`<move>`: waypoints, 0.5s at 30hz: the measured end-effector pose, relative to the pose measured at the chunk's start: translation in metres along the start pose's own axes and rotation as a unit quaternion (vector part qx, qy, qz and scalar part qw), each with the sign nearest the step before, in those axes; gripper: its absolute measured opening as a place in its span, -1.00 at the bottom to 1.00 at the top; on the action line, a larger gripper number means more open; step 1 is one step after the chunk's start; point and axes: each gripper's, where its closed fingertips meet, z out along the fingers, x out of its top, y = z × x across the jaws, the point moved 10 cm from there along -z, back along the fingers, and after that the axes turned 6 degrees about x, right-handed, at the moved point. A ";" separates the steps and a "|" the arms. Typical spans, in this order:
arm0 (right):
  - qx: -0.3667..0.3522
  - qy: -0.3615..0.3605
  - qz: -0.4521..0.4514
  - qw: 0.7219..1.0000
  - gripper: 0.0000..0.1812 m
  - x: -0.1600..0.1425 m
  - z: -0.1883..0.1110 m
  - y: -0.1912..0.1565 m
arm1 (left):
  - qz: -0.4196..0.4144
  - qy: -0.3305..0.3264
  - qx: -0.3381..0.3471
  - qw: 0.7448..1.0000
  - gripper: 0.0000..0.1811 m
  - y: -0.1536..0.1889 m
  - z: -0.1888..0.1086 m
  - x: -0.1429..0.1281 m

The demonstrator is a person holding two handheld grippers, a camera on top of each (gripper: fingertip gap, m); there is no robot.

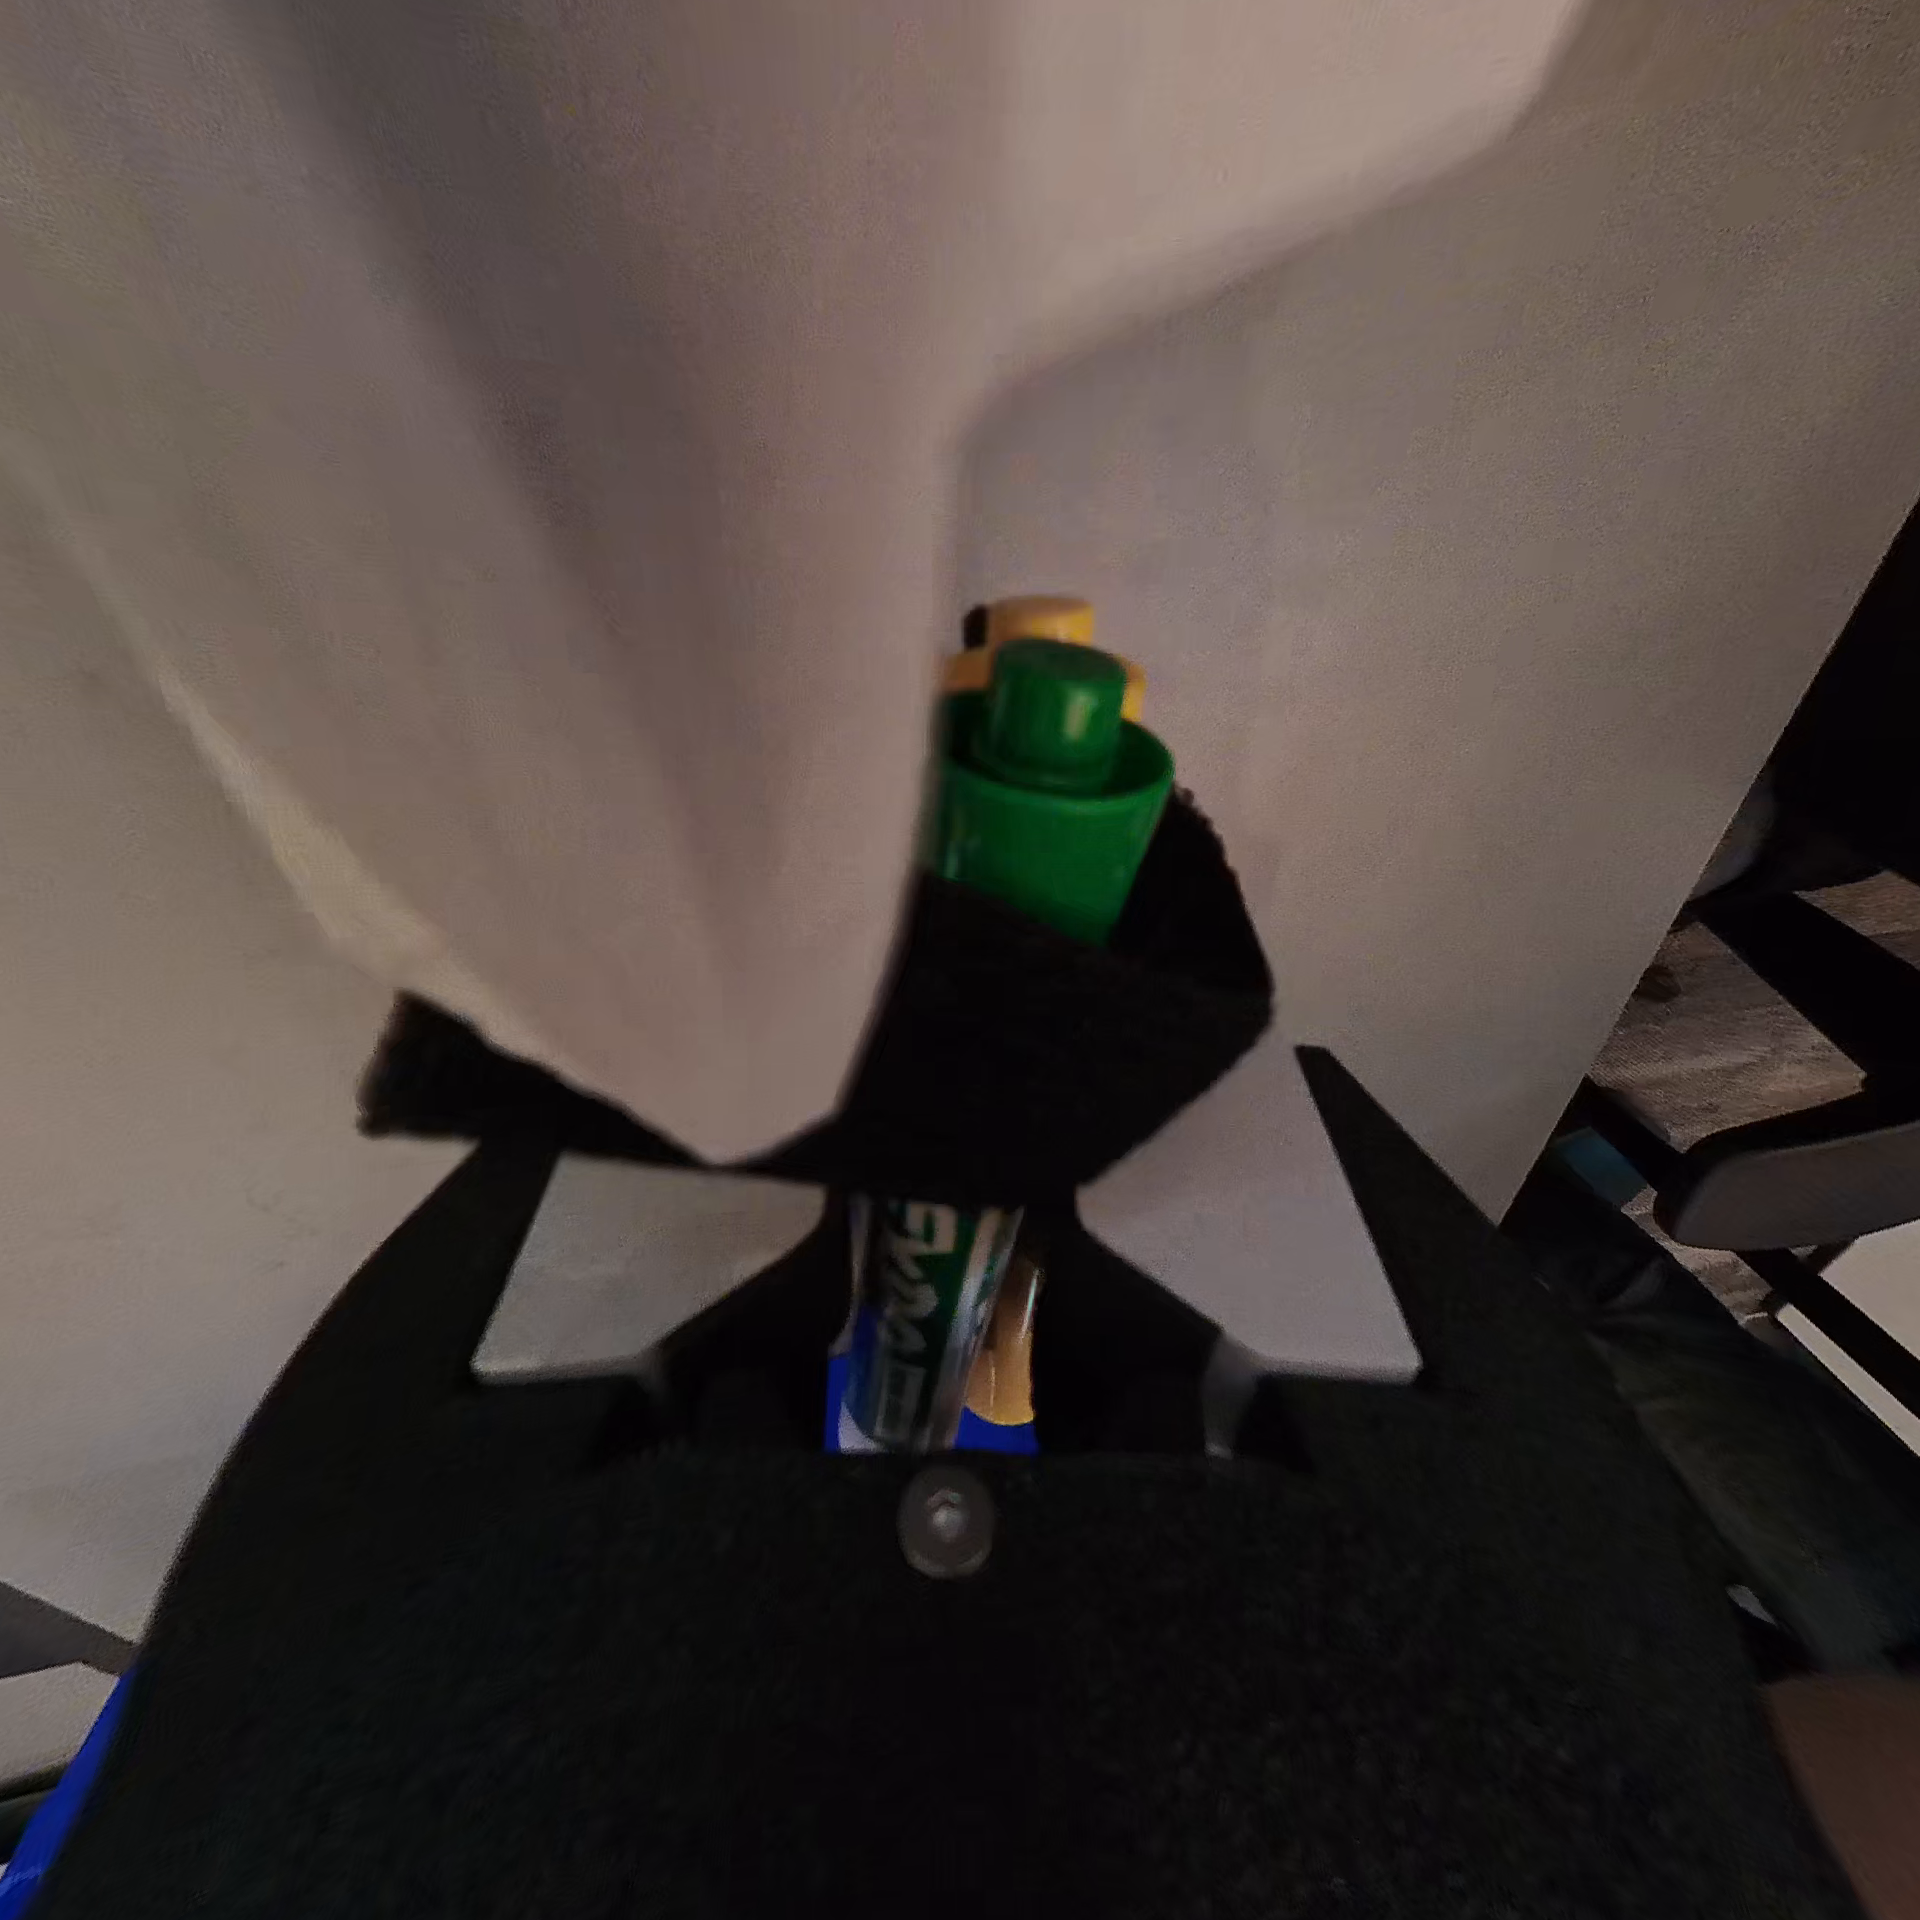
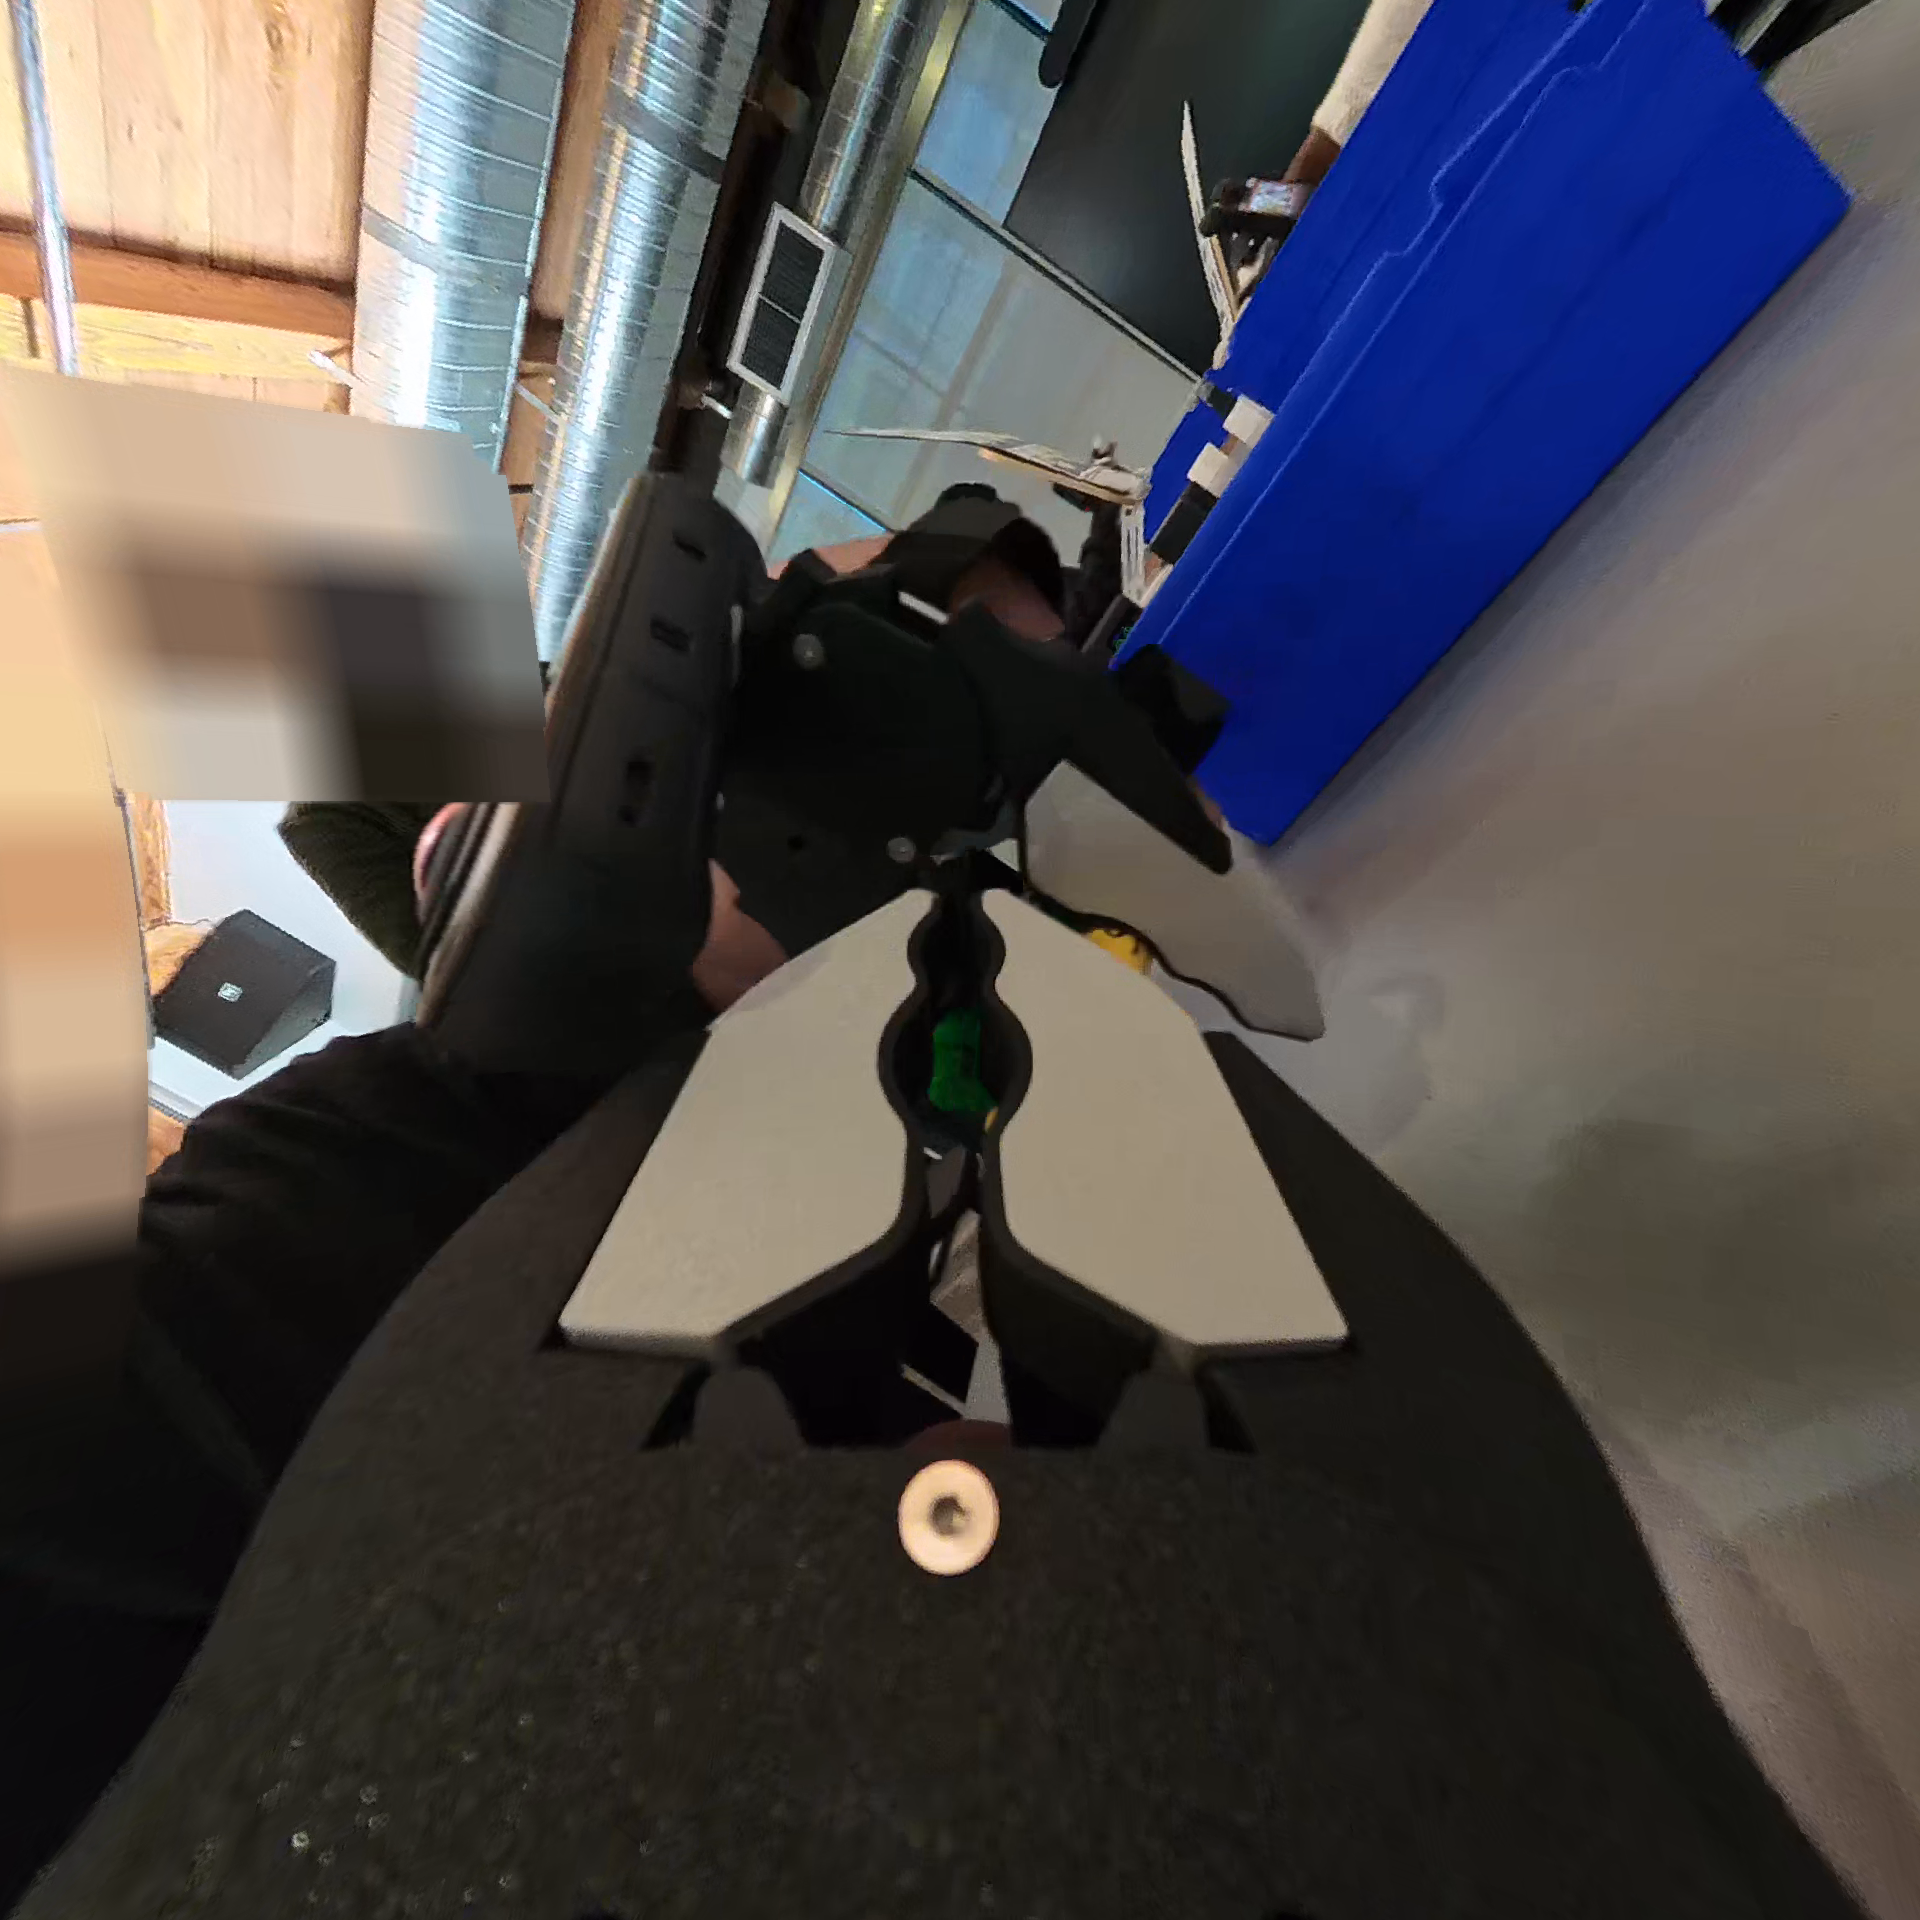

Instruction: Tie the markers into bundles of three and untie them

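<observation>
an industrial workshop: silver ducts under wooden ceiling boards, blue storage bins.

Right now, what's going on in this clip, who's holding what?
A person works two handheld grippers over a pale table. The left gripper is shut on a bundle of markers, one green and at least two yellow-capped, with a black strap wrapped around them. The right gripper has its jaws almost closed, seemingly on the strap's end, though blur hides the contact. Whether this is tying or untying cannot be told. Blue bins stand behind.
</observation>
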 end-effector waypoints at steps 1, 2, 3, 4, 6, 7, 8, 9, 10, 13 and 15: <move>0.008 0.004 0.004 1.000 -0.98 0.001 -0.001 0.001 | 0.001 0.003 0.002 1.000 -0.55 0.000 -0.001 0.001; 0.008 0.003 0.008 1.000 -0.98 0.003 -0.001 0.004 | 0.002 0.005 0.002 1.000 -0.54 0.001 -0.002 0.002; 0.007 -0.001 0.012 1.000 -0.98 0.004 0.000 0.006 | 0.004 0.007 0.001 1.000 -0.41 0.002 -0.003 0.003; 0.007 -0.006 0.016 1.000 -0.98 0.005 0.000 0.008 | 0.006 0.007 0.002 1.000 -0.29 0.002 -0.004 0.005; 0.006 -0.007 0.029 1.000 -0.98 0.008 0.002 0.012 | 0.008 0.006 0.004 1.000 -0.55 0.002 -0.005 0.007; 0.008 -0.008 0.036 0.999 -0.98 0.009 0.002 0.014 | 0.008 0.006 0.003 1.000 -0.55 0.002 -0.005 0.007; 0.009 -0.010 0.043 0.999 -0.98 0.010 0.003 0.016 | 0.008 0.007 0.003 1.000 -0.55 0.002 -0.005 0.008; 0.007 -0.010 0.048 0.999 -0.98 0.011 0.003 0.019 | 0.007 0.008 0.002 1.000 -0.55 0.001 -0.005 0.009; 0.006 -0.014 0.055 0.998 -0.97 0.012 0.003 0.021 | 0.008 0.008 0.002 1.000 -0.55 0.000 -0.005 0.009; 0.010 -0.021 0.088 0.996 -0.95 0.012 0.002 0.027 | 0.009 0.010 -0.001 1.000 -0.55 0.000 -0.005 0.009; 0.014 -0.022 0.105 0.994 -0.94 0.012 0.001 0.031 | 0.009 0.013 -0.003 1.000 -0.56 -0.001 -0.004 0.009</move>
